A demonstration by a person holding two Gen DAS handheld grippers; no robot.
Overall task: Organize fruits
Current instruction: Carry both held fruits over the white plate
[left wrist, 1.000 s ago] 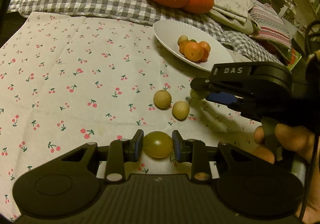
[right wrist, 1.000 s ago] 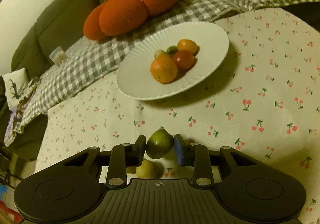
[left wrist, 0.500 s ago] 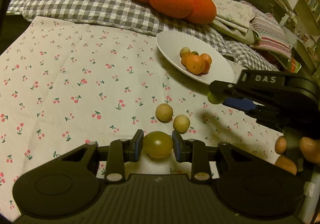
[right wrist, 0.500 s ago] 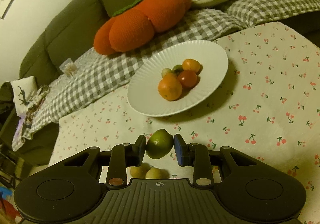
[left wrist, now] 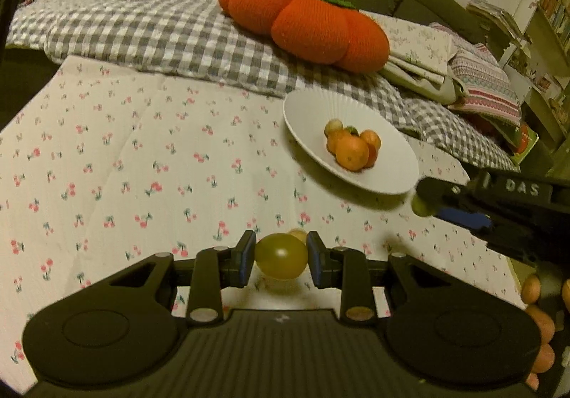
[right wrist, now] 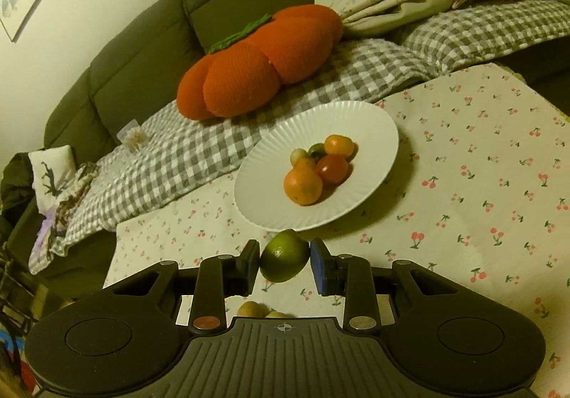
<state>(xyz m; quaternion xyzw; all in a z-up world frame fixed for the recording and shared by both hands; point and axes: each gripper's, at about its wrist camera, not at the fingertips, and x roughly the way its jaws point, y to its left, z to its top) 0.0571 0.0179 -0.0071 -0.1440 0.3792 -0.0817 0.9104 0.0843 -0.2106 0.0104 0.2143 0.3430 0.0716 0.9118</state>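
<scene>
Fruits are split three ways: a yellow-green grape pinched by the left gripper, a lime pinched by the right gripper, and a cluster piled mid-plate. Both are held clear above the cherry-print surface, probably for carrying to the plate. The plate's near rim has bare room; two small brown fruits lie below the right fingers. The pumpkin cushion crowds the far edge.
</scene>
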